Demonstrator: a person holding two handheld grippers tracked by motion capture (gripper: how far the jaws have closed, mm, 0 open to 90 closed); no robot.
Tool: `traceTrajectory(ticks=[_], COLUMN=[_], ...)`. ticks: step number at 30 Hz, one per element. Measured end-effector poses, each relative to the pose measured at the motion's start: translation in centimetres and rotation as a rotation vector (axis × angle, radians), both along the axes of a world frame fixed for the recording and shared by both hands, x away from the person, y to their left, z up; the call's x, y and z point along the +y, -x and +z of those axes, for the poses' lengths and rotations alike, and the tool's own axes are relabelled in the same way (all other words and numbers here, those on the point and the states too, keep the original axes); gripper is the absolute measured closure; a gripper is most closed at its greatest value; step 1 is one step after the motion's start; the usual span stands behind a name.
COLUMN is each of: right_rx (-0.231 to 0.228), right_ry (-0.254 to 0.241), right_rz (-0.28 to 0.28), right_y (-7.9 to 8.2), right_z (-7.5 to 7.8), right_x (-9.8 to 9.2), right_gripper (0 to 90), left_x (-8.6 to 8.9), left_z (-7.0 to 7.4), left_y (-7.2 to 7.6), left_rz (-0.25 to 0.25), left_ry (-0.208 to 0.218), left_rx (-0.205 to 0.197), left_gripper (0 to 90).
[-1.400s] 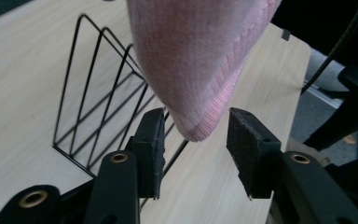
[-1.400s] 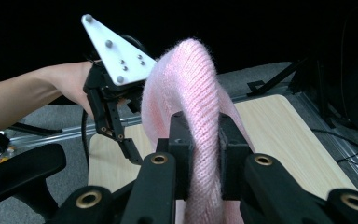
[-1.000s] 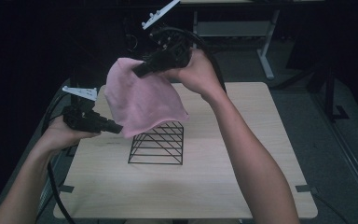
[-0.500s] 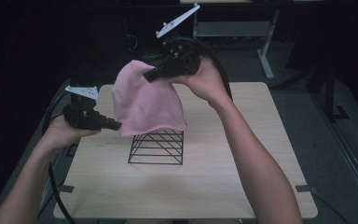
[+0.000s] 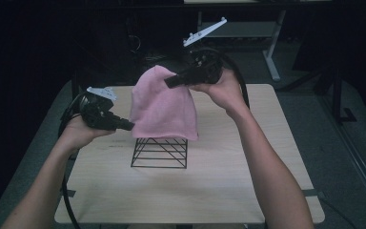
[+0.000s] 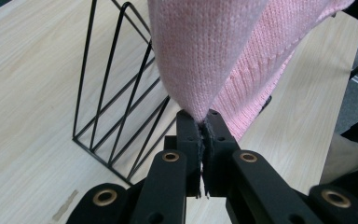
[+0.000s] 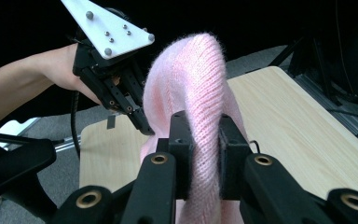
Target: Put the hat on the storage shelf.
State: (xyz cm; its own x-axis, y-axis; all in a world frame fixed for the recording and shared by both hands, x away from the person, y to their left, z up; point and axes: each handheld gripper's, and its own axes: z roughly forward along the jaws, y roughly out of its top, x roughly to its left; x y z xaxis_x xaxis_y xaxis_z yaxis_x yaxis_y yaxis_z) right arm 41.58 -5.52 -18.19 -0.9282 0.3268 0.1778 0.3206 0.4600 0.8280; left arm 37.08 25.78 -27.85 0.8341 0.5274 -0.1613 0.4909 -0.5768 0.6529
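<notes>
Nearest the person, the pale wooden counter (image 5: 124, 200) lies bare up to a black wire rack (image 5: 160, 152) standing at its middle. Just above and partly over that rack hangs a pink knitted cloth (image 5: 164, 107), stretched between both tools and drooping so that its lower hem reaches the rack's top wires on the right side. At the left, the left gripper (image 5: 126, 126) has its jaws squeezed nearly together on a thin pinch of the cloth's lower left corner; in the left gripper view that corner (image 6: 200, 114) disappears between the closed pads, with the rack (image 6: 116, 116) just beyond. Farther off and higher, the right gripper (image 5: 171, 81) has its jaws clamped on a thicker fold at the top of the cloth (image 7: 200, 154), the knit bulging up between them. The work looks like draping the cloth over the rack. To do it well, both grips should stay firm while the high hand comes down toward the far side of the rack and the low hand stays on the near left, keeping the cloth spread rather than bunched, so its middle settles along the top wires. Releasing should wait until the weight rests on the rack, or the knit may slide off one side.
</notes>
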Motion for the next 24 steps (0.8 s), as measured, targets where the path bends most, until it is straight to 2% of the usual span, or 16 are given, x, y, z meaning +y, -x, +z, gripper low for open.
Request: traceTrajectory(ticks=[7, 15, 19, 24], right_rx=[-0.001, 0.000, -0.001, 0.003], right_ry=[-0.015, -0.003, -0.002, -0.003], right_rz=[0.003, 0.038, 0.054, 0.066], right_y=[-0.1, 0.2, 0.4, 0.5], right_z=[-0.5, -1.2, -1.4, -1.9], right_x=[-0.5, 1.1, 1.7, 2.1], right_gripper=[79.0, 79.0, 78.8, 78.7], left_x=[-0.5, 0.5, 1.3, 1.7], left_z=[-0.5, -1.4, -1.7, -2.3], left_y=[-0.2, 0.7, 1.1, 1.3], left_rz=[-0.009, -0.002, 0.030, 0.036], left_ry=[-0.021, -0.027, -0.021, -0.022], left_rx=[0.003, 0.008, 0.001, 0.000], left_gripper=[87.2, 87.4, 87.4, 87.4])
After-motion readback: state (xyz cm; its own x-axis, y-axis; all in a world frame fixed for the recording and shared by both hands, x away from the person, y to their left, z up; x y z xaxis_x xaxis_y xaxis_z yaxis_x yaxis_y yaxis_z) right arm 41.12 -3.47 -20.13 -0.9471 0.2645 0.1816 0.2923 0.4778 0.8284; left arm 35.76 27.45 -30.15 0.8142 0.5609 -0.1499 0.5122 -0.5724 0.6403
